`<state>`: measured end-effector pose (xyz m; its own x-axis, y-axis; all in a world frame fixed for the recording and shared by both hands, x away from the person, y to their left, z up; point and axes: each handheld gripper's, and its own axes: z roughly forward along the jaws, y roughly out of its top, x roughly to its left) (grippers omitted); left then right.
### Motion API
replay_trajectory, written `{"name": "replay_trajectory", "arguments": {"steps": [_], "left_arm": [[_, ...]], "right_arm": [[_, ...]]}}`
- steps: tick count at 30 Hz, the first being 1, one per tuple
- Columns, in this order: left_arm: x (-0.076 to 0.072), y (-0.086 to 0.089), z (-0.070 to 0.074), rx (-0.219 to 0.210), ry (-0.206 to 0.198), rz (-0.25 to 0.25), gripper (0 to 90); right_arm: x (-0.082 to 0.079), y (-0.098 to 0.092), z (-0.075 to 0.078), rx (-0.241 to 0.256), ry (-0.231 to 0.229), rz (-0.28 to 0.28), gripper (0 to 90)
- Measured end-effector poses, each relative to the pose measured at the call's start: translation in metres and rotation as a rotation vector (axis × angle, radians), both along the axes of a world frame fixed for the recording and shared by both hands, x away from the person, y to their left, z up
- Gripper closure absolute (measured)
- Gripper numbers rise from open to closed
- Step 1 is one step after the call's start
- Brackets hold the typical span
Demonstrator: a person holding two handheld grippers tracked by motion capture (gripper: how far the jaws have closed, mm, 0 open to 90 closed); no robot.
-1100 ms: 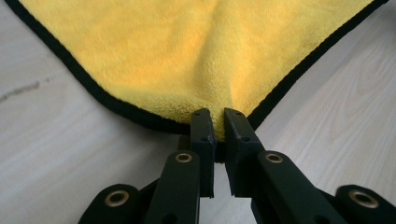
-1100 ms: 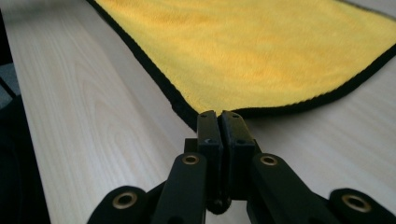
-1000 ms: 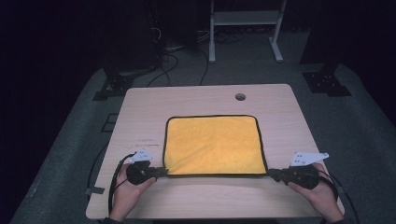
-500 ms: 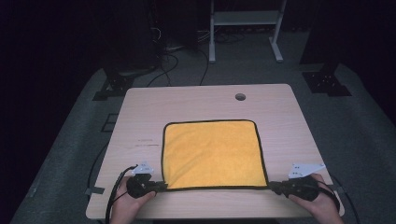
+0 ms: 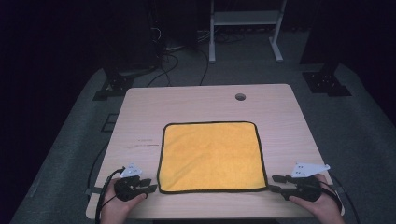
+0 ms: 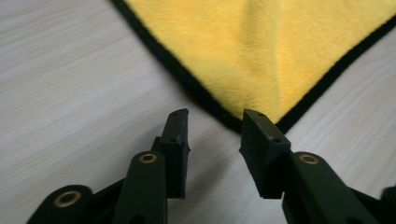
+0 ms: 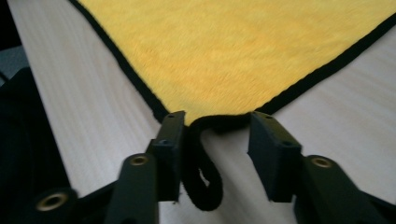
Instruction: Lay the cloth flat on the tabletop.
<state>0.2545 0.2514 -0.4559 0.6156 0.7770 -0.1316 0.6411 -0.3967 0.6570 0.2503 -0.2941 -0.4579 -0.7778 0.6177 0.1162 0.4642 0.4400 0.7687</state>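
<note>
A yellow cloth [image 5: 211, 156] with a black hem lies flat and spread on the light wooden table [image 5: 205, 100]. My left gripper [image 5: 150, 185] stands open at the cloth's near left corner [image 6: 250, 122], and that corner lies just past its jaws, not between them. At the near right corner my right gripper [image 5: 273, 183] is open too. The cloth [image 7: 243, 51] ends at the tips of its jaws, and a black hanging loop [image 7: 201, 175] lies on the table between them. A hand holds each gripper at the table's near edge.
A round cable hole [image 5: 240, 96] sits in the table's far right part. Beyond the table stand a white frame [image 5: 245, 28] and dark stands with cables on a grey floor. Bare tabletop runs along both sides of the cloth.
Both grippers drew the cloth's near edge toward the person, so it now lies square and flat. Both have since let go of the corners and stand open.
</note>
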Motion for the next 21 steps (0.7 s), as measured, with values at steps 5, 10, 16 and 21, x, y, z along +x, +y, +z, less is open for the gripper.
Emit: {"name": "replay_trajectory", "arguments": {"steps": [5, 10, 16, 21], "left_arm": [[0.003, 0.006, 0.003, 0.000, -0.044, 0.032, 51.1], [0.015, 0.002, 0.005, 0.008, -0.075, 0.037, 45.6], [0.033, -0.001, 0.006, 0.003, -0.078, 0.048, 42.8], [0.053, -0.004, 0.009, 0.008, -0.096, 0.062, 40.7]], "right_arm": [[0.008, -0.007, 0.011, 0.042, -0.053, -0.037, 45.3], [0.023, -0.016, 0.019, 0.060, -0.097, -0.087, 41.9], [0.053, -0.029, 0.014, 0.034, -0.090, -0.175, 39.7], [0.079, -0.034, 0.002, 0.001, -0.056, -0.238, 38.4]]}}
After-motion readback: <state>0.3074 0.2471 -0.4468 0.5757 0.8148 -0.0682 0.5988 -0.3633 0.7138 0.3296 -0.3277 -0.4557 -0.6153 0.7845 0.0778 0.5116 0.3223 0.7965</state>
